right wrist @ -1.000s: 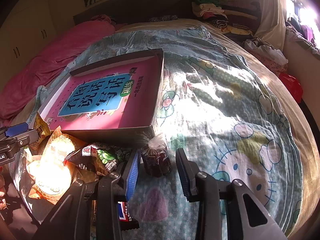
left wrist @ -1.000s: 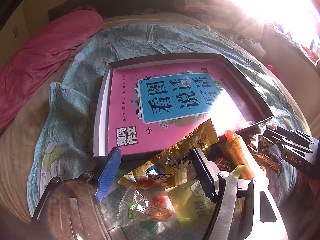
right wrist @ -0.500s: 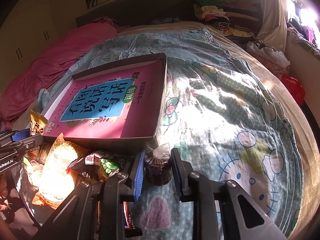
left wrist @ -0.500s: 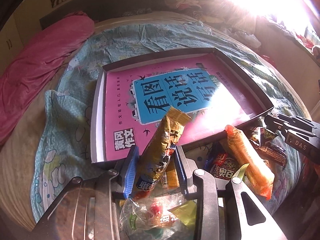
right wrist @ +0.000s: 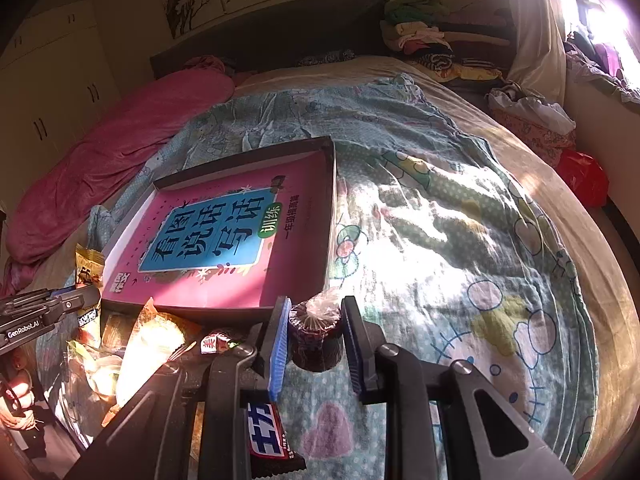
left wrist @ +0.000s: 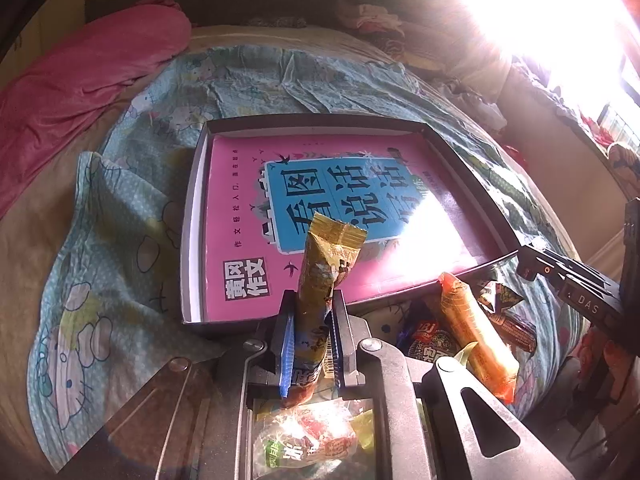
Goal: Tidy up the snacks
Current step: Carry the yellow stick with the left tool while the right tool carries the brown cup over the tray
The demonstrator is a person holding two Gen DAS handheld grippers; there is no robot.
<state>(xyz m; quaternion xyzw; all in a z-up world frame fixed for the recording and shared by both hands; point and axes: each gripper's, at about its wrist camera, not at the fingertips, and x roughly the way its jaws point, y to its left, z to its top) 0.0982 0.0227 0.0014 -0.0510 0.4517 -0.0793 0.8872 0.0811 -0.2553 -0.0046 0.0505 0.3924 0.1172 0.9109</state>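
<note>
My left gripper (left wrist: 311, 312) is shut on a long golden-yellow snack packet (left wrist: 326, 268) and holds it upright just in front of the dark shallow box (left wrist: 192, 216), whose floor is a pink book. My right gripper (right wrist: 314, 320) is shut on a small dark round cake in clear wrap (right wrist: 316, 336) at the box's near right corner (right wrist: 328, 280). A pile of snacks lies in front of the box: an orange packet (left wrist: 476, 332), dark packets (left wrist: 508, 312) and a clear candy bag (left wrist: 312, 440).
The box lies on a teal cartoon-print sheet (right wrist: 460, 240) on a bed. A pink blanket (left wrist: 80, 80) lies at the far left. Clothes (right wrist: 424, 40) are piled at the headboard. A dark candy bar (right wrist: 268, 436) lies under my right gripper. Sun glare fills the upper right.
My left gripper closed on the yellow packet and lifted it upright toward the box. My right gripper closed on the dark wrapped cake and raised it slightly.
</note>
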